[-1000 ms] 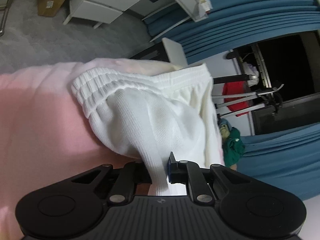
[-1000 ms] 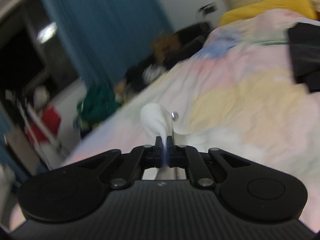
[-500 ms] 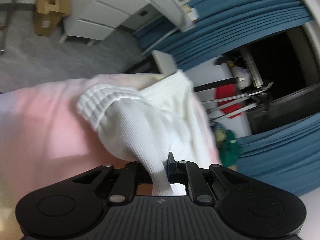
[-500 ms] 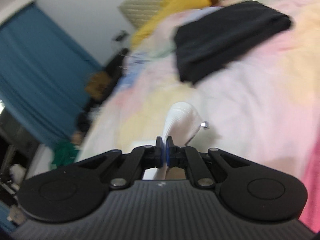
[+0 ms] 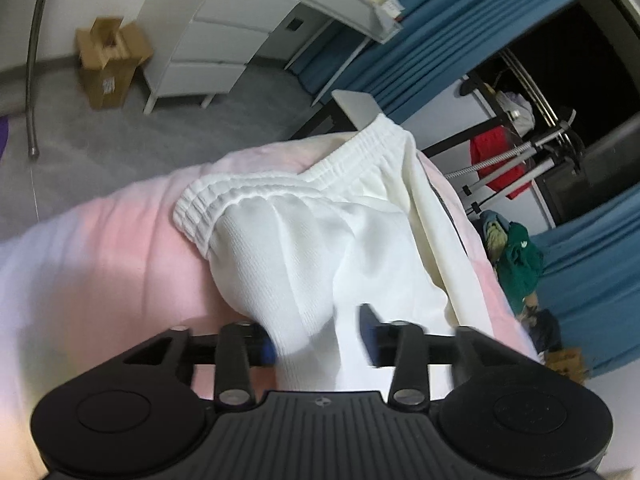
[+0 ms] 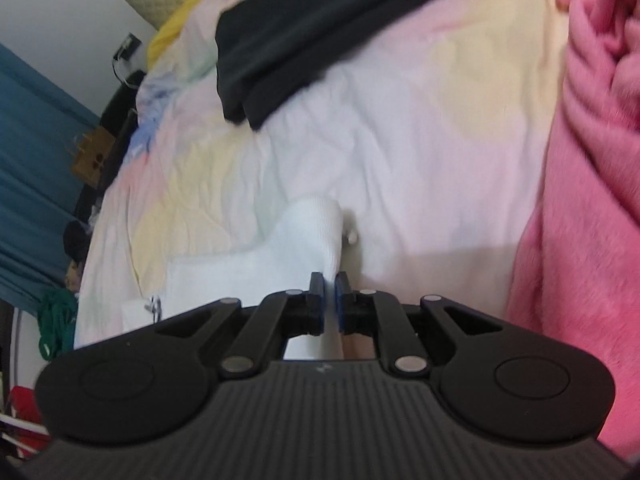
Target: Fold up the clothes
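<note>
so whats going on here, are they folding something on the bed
Yes. A person with a gripper in each hand is folding a pair of white pants on a pastel bedspread. The right gripper is shut on a pinch of the white fabric. The left gripper has its fingers spread, with the cloth lying loose between them. The elastic waistband lies on the bed. A folded black garment sits further up the bed, beside a pink blanket.

My white garment [image 5: 320, 248]: ribbed knit cloth, matt. My fingers [image 6: 317, 304]: matt black plastic, blue pads. Bed sheet [image 6: 420, 128]: smooth, creased cotton. Pink blanket [image 6: 592, 168]: fluffy fleece.
</note>
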{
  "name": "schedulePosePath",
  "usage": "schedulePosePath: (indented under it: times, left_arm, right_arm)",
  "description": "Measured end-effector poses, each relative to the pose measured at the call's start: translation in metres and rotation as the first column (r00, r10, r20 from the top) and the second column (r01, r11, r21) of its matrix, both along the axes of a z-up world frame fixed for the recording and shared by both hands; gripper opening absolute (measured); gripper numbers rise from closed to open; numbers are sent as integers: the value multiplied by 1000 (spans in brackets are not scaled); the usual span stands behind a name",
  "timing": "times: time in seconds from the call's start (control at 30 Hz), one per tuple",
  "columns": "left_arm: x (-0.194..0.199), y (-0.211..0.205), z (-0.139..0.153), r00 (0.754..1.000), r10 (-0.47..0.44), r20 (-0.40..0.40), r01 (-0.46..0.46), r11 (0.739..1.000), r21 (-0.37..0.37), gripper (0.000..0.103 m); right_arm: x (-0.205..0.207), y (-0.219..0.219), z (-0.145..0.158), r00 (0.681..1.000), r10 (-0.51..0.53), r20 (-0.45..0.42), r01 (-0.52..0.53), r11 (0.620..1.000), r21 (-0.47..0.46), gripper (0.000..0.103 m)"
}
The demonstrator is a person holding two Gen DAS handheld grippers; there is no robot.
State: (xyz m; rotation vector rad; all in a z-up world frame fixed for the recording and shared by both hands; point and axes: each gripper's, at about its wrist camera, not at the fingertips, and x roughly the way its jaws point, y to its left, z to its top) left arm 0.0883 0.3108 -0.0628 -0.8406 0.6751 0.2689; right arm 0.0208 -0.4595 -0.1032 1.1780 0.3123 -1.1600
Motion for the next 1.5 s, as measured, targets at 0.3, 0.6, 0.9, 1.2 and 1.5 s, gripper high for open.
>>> schedulePosePath:
  times: [0.3,0.6,0.9,1.2,1.5]
  left_arm:
    - [-40,-78,45,984,-113,141,42,902,429,85]
    - [-41,-169,48,924,-373,86,231,721,653,91]
    - [-30,-205,23,895,-446,-17,335,645,687,91]
    - [-5,-187,7,903,-425,-70,369,680,633,91]
    - [10,-189,-1,904,-418,-95,373,659,653,91]
  right_arm:
    - [35,8,18,985,159,67,-151,982,-113,47]
    - [149,16,3,725,633,271,-638,766,-80,56]
    - [223,15,-67,651,659,376,-748,641,172,54]
    - [235,-29,-83,757,516,401,-590,803,80,51]
    - [250,-70,-96,822,480,307,-488,871,-54,13]
